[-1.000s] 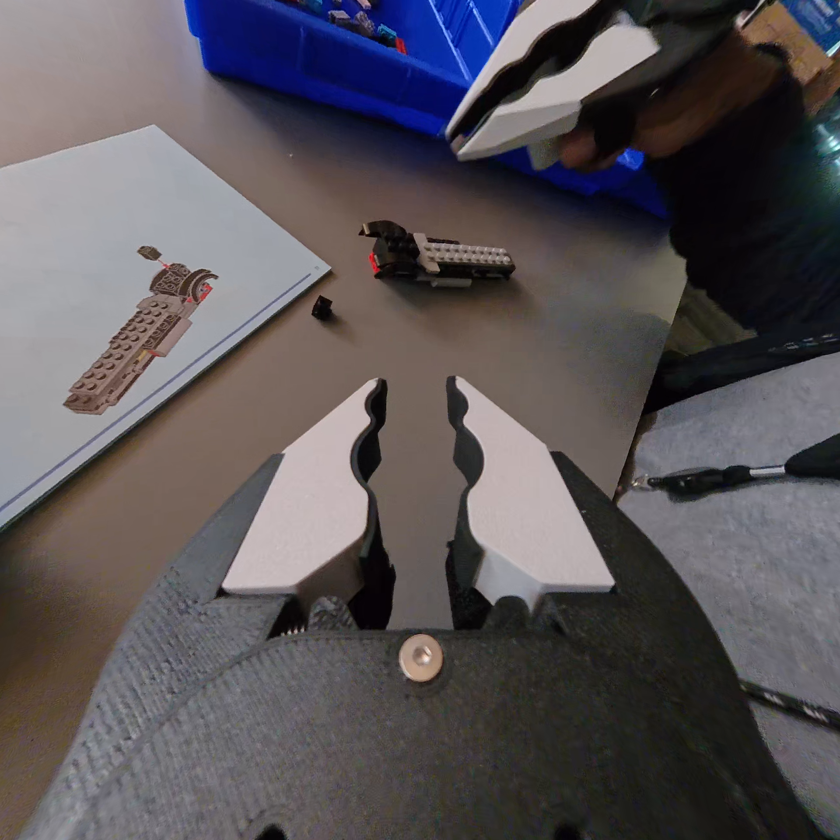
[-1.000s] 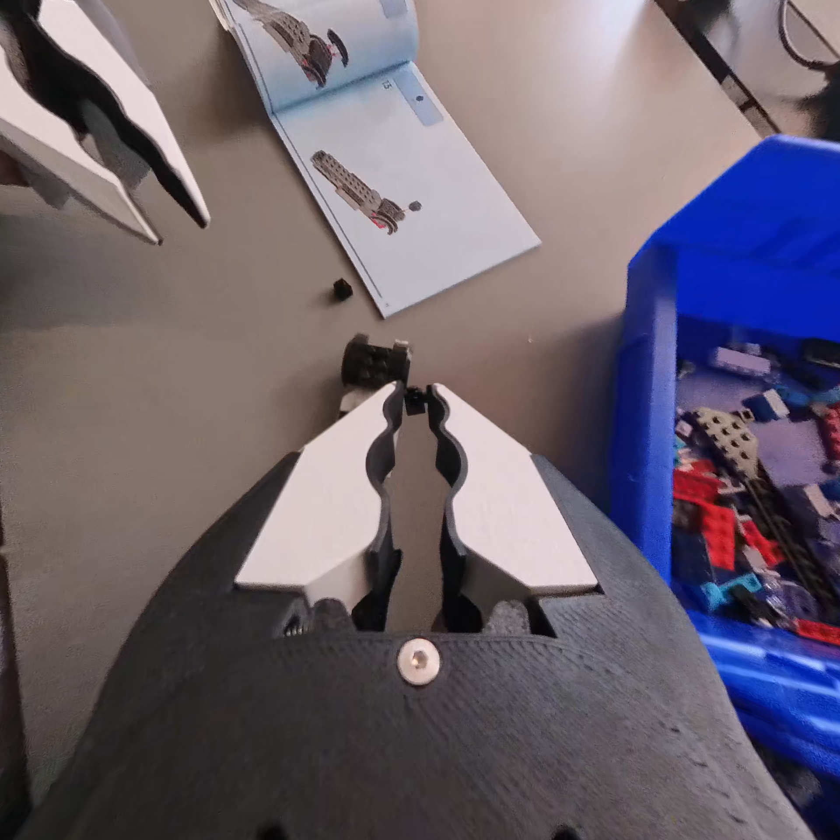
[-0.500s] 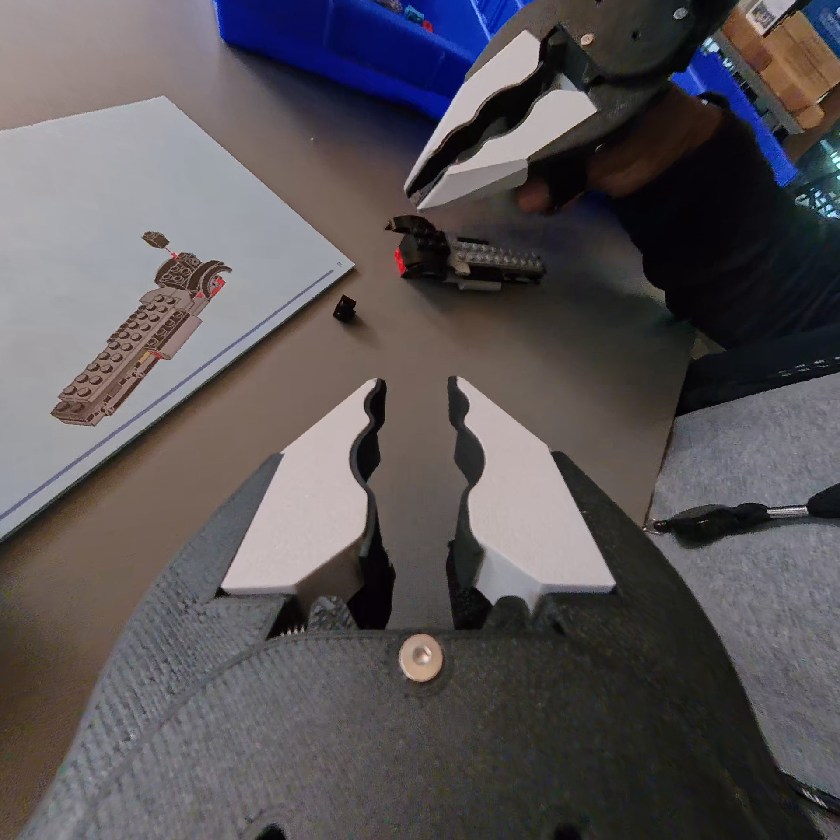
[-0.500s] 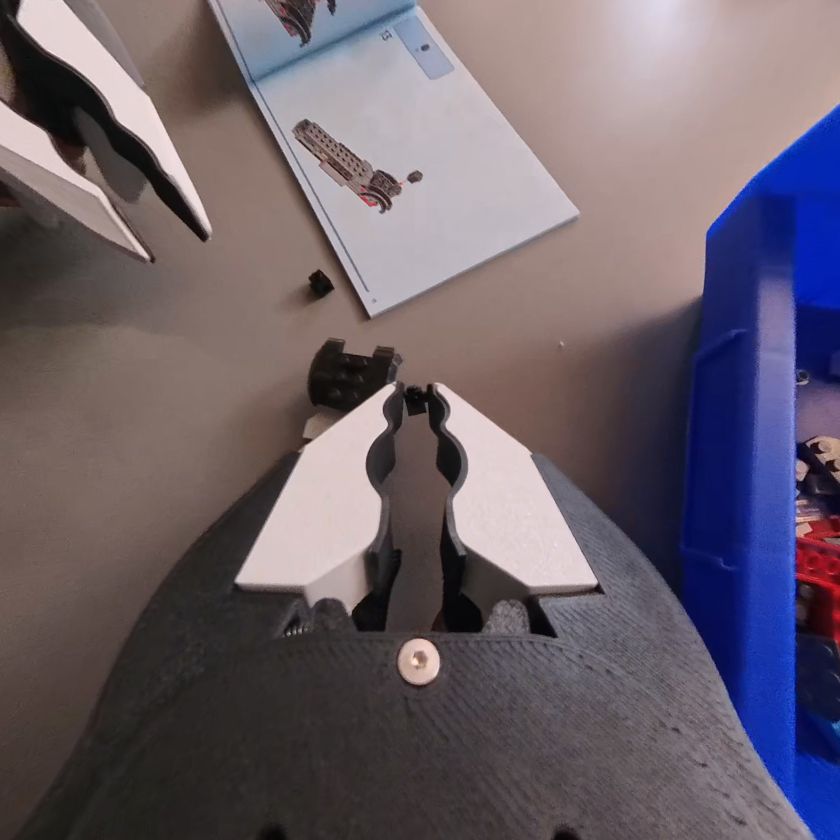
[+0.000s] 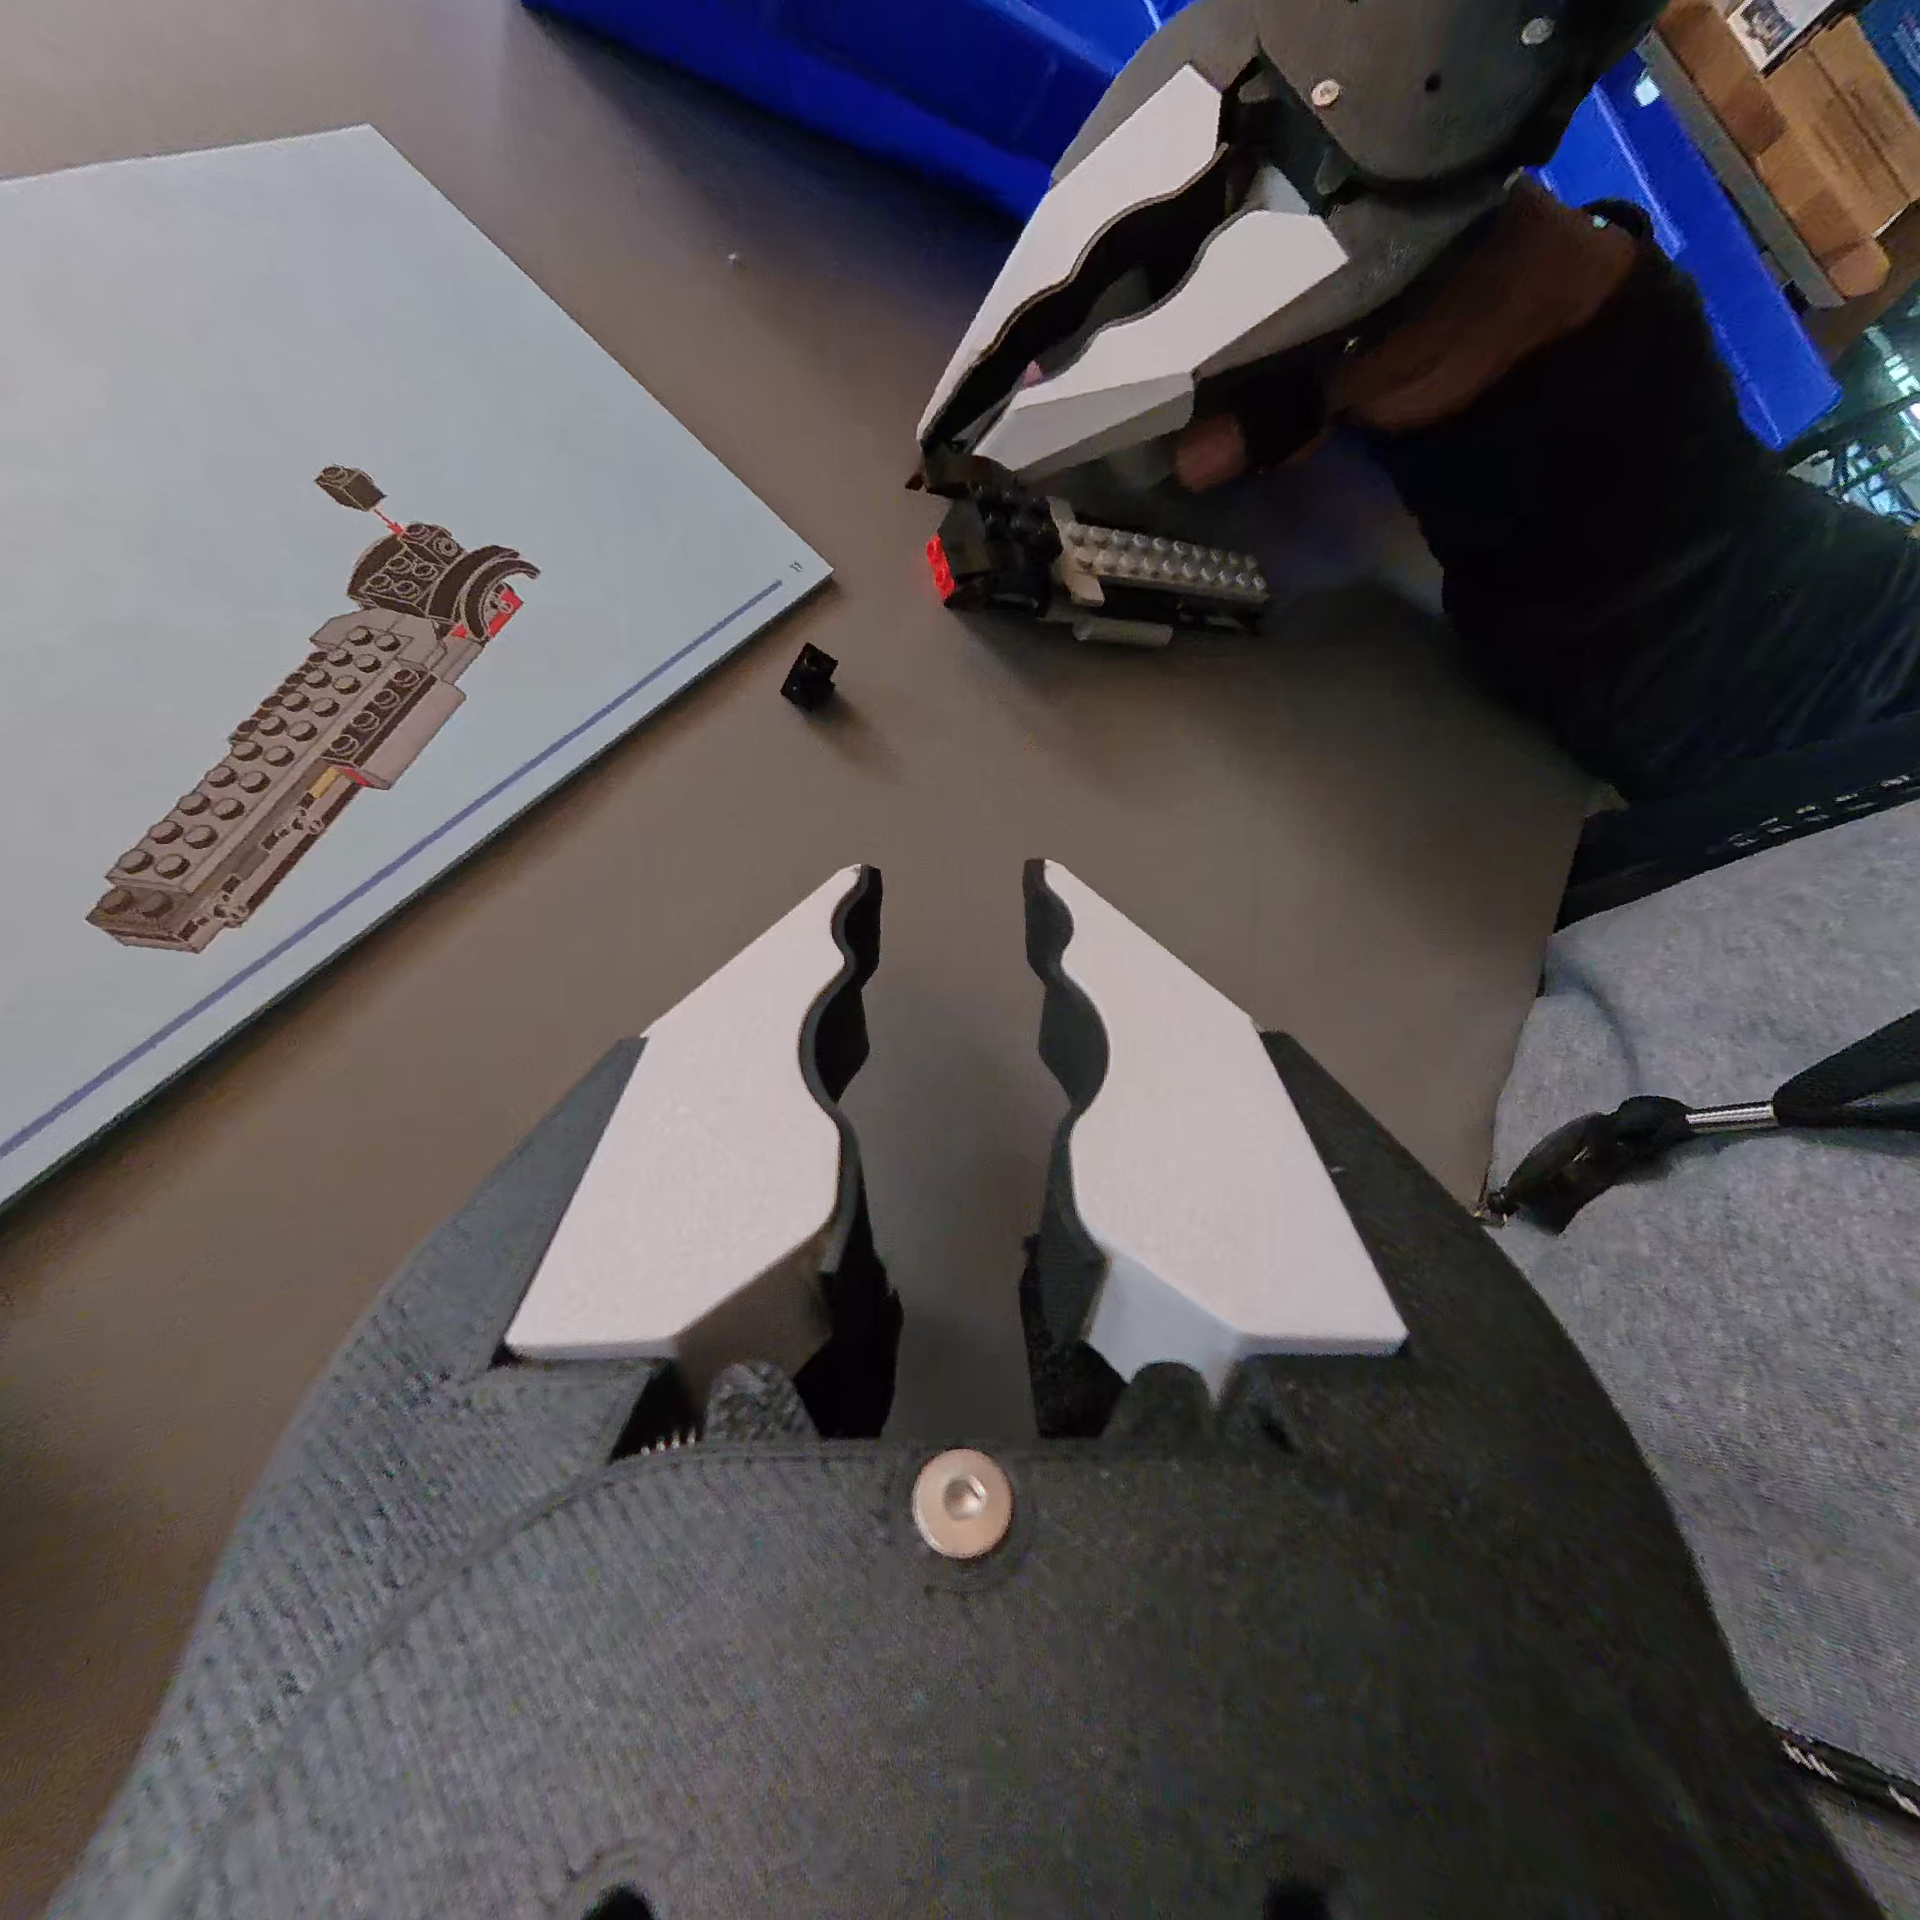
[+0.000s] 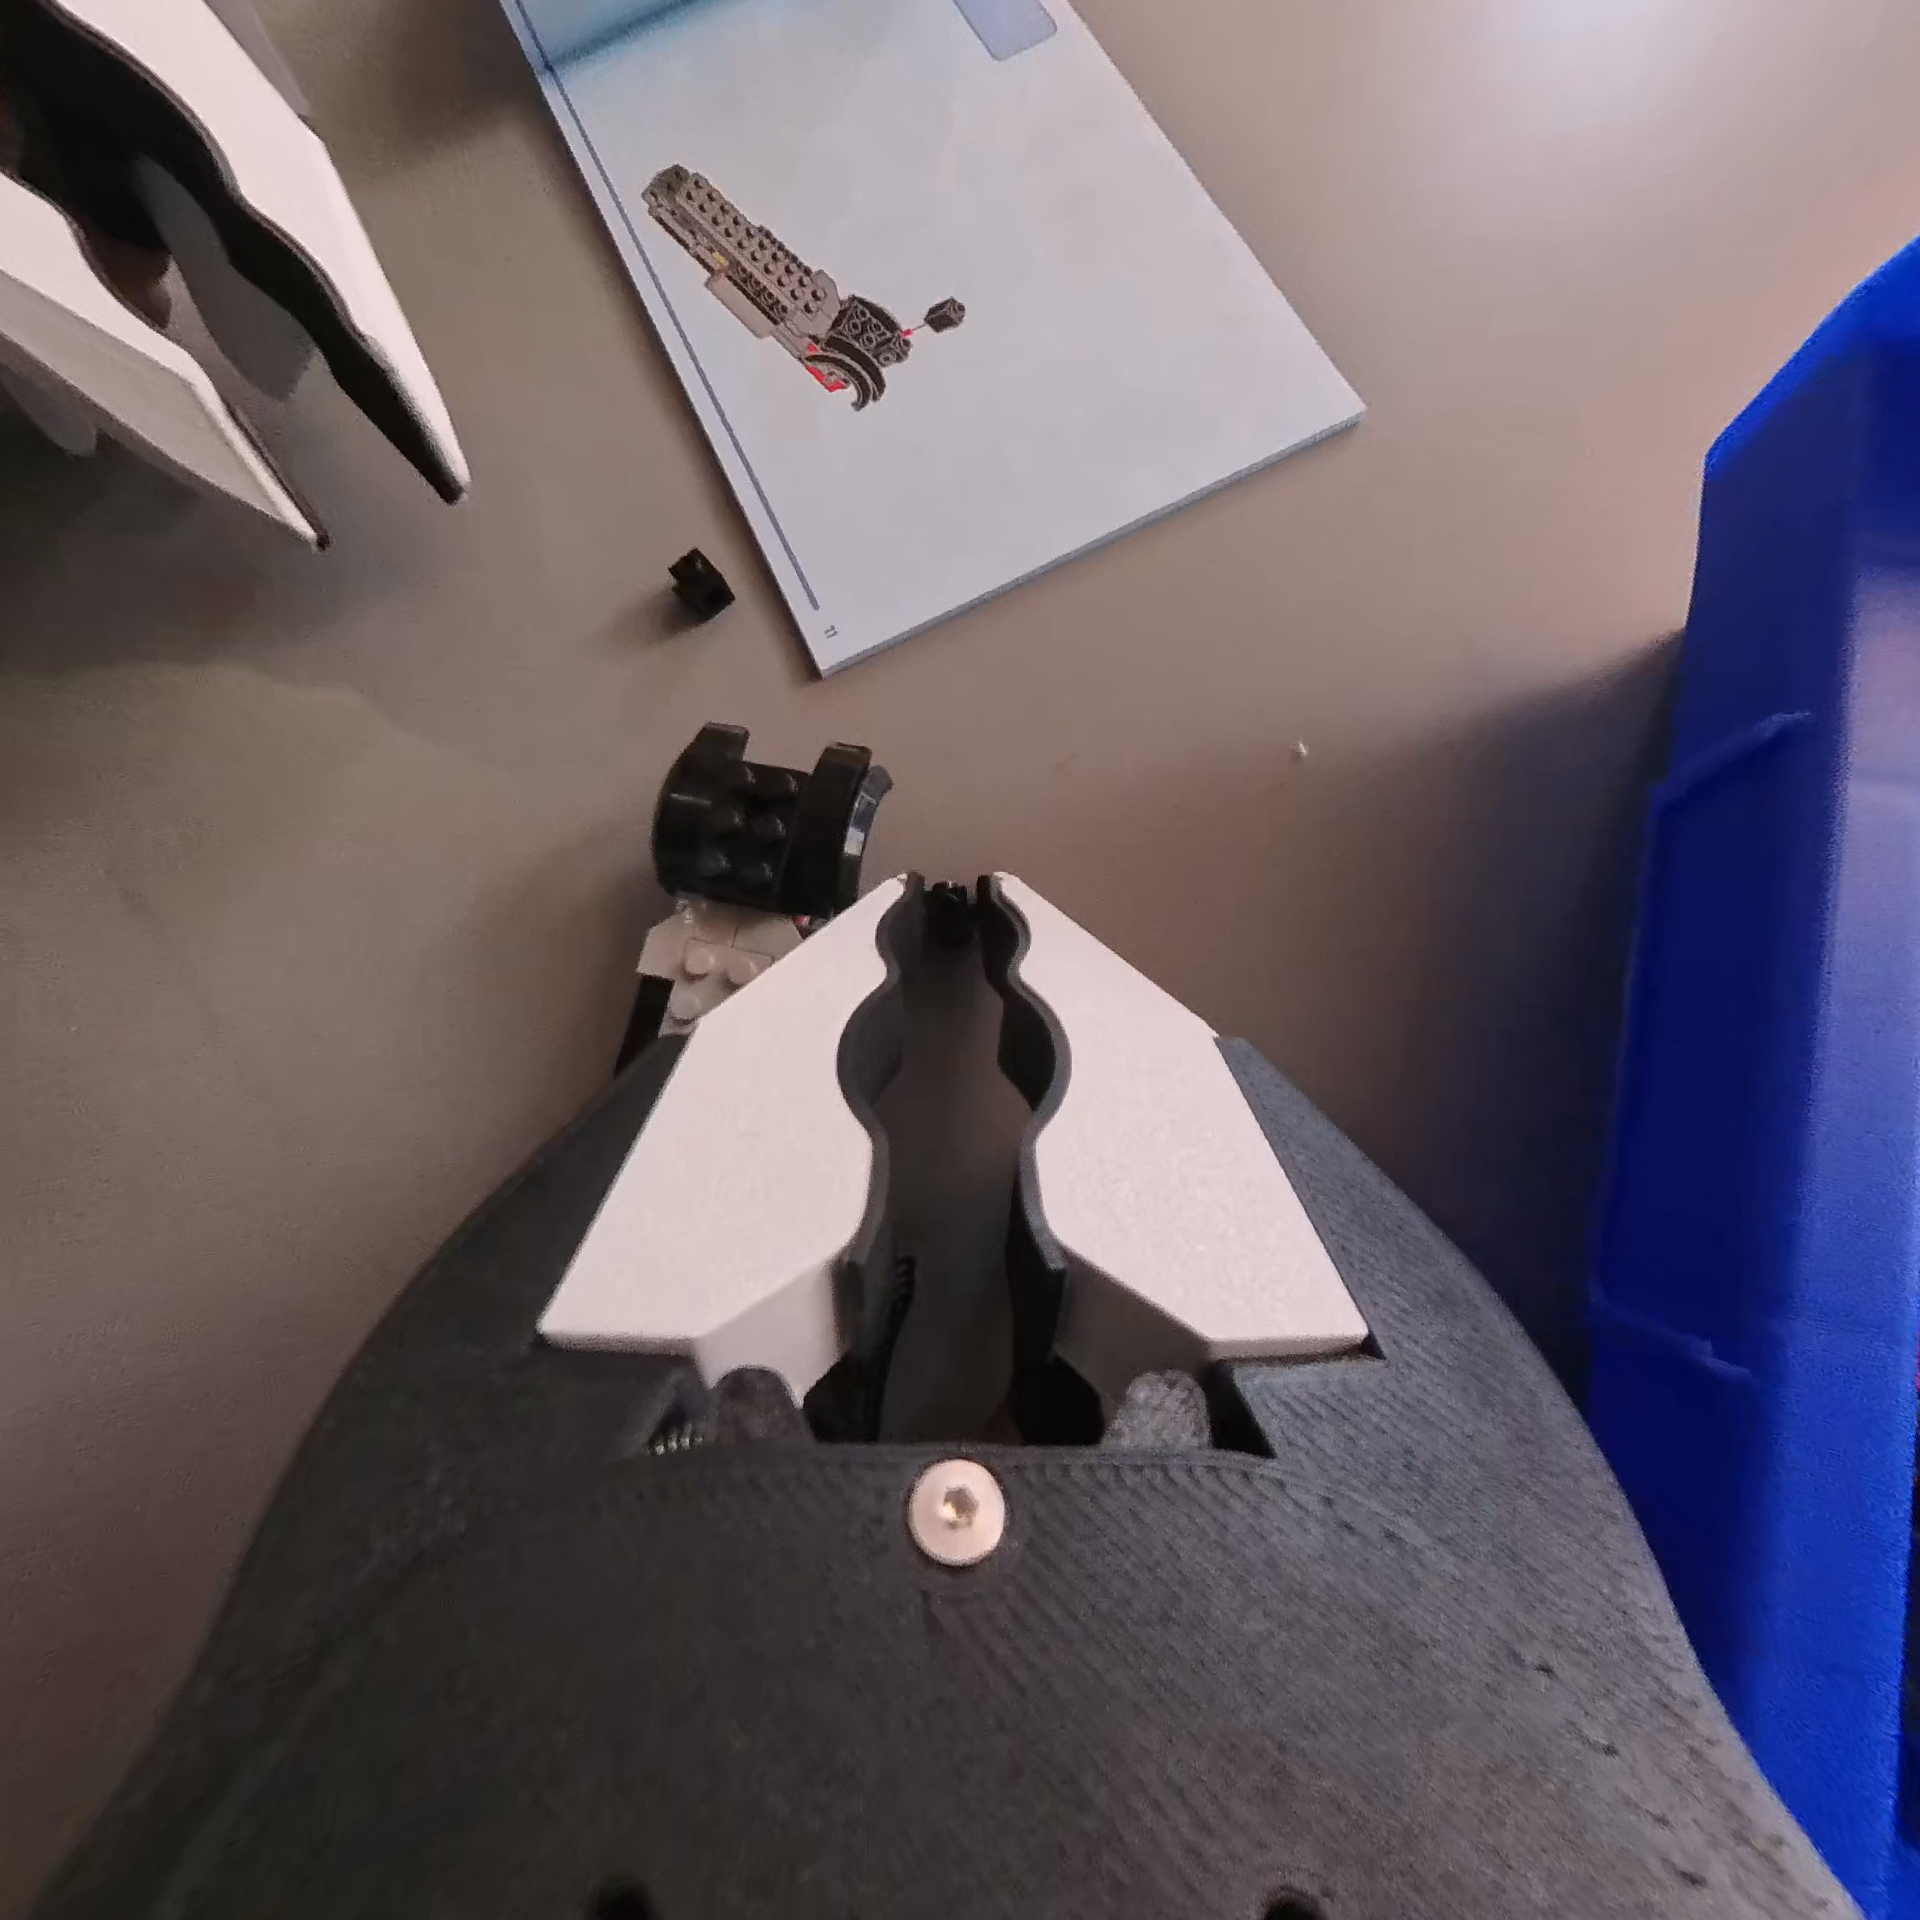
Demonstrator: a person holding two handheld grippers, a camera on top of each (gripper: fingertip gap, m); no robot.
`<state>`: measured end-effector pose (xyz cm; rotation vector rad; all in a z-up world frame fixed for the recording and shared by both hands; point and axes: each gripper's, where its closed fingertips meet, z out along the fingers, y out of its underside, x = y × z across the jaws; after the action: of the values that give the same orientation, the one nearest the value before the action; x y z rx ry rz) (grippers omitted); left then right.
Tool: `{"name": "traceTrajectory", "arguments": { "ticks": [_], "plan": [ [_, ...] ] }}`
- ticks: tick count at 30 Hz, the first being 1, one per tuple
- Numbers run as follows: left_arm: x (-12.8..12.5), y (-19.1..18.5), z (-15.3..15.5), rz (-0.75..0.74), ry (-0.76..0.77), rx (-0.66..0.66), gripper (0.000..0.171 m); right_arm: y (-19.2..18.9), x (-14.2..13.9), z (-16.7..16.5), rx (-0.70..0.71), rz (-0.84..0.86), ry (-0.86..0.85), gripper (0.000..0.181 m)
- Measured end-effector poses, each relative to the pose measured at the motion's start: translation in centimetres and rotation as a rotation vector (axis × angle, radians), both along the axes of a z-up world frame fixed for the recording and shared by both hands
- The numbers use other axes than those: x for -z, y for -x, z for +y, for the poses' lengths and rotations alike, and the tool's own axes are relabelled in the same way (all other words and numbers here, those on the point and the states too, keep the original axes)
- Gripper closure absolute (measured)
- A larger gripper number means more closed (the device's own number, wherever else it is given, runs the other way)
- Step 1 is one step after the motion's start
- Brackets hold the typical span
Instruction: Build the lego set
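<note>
Lego model (image 5: 1101, 566) is lying on the dark table (image 5: 1039, 790), just off the corner of the open instruction booklet (image 5: 312, 416). The right gripper (image 6: 948, 891) is pinching a tiny black piece (image 6: 945, 902) at its tips, right beside the model's black end. The left gripper (image 5: 952, 883) is hanging with fingers parted and empty, a loose black brick (image 5: 809, 675) lying between it and the model.

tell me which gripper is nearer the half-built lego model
Right. The right gripper, pinching a tiny black piece, has its tips right at the lego model's black end. The left gripper sits open, well back, past the loose black brick.
</note>
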<state>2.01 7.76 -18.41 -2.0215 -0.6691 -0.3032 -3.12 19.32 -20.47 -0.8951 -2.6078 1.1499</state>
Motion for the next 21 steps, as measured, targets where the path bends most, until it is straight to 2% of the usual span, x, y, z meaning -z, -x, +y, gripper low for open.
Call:
{"name": "traceTrajectory", "arguments": {
  "ticks": [8,18,21],
  "plan": [
    [0.1,0.0,0.4,-0.009,0.001,0.015,0.144,-0.5,-0.5,1.0,0.001,0.035,0.002,0.148],
    [0.1,0.1,1.2,-0.016,-0.010,0.018,0.144,-1.1,-1.2,2.1,0.032,0.056,0.024,0.150],
    [0.1,-0.1,1.4,-0.008,-0.005,0.013,0.144,-2.1,-2.3,1.8,0.041,0.013,0.089,0.150]
  ]
}}
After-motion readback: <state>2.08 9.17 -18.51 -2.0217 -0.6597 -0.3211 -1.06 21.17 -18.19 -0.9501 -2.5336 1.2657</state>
